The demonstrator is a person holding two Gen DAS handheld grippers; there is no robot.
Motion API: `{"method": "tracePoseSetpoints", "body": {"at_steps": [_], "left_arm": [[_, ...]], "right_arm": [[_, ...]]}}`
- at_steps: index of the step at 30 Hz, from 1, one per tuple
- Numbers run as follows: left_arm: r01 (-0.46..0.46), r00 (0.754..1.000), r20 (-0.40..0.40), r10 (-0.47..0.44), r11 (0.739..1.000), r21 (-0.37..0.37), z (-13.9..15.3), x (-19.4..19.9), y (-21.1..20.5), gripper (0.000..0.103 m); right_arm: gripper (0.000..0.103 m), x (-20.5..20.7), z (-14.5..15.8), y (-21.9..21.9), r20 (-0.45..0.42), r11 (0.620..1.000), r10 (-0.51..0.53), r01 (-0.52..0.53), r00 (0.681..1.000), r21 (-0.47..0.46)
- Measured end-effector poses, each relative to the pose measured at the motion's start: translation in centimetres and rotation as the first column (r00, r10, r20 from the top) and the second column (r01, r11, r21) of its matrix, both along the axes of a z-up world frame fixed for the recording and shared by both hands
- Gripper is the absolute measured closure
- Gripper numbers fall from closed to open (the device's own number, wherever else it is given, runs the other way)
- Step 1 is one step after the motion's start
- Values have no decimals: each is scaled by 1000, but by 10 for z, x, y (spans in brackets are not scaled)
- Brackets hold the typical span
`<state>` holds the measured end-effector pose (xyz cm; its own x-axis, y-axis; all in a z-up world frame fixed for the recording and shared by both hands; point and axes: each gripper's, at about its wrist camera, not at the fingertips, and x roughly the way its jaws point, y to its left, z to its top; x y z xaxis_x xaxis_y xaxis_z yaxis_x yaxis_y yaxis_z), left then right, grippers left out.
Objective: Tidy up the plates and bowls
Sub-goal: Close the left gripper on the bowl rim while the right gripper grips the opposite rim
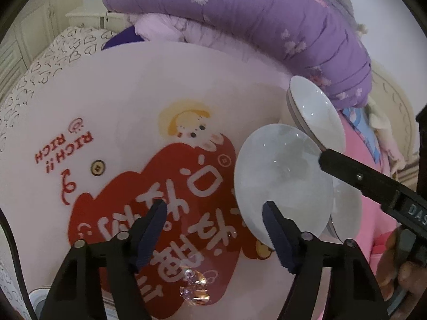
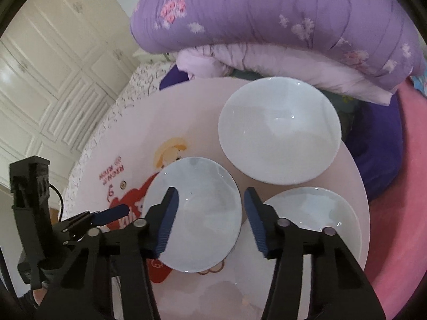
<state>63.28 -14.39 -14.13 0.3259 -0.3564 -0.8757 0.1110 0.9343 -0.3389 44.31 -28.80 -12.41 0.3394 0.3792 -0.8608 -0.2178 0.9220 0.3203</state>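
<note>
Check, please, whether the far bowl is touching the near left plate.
Apart: the right wrist view shows bare table between the far bowl and the near left plate.

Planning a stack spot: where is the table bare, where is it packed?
Free: the table's left half, from the red cartoon print out to the heart-patterned bedding. Crowded: the right side, where three white dishes sit close, up against the purple quilt.

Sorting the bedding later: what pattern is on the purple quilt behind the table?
Pink and white flowers on the purple quilt, clearest in the right wrist view.
</note>
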Motion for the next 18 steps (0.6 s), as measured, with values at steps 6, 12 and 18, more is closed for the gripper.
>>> {"method": "tracePoseSetpoints", "body": {"at_steps": [6, 12, 18], "left_arm": [[6, 998, -66, -9, 999, -36, -17, 15, -12, 59], [0, 994, -107, -9, 996, -84, -30, 31, -19, 93], [-22, 997, -74, 17, 998, -61, -29, 30, -15, 94]], "right_arm": [[71, 12, -14, 4, -41, 998, 37, -39, 998, -47], [93, 9, -25, 8, -43, 994, 47, -51, 998, -92], [94, 0, -25, 11, -27, 996, 30, -32, 999, -87]]}}
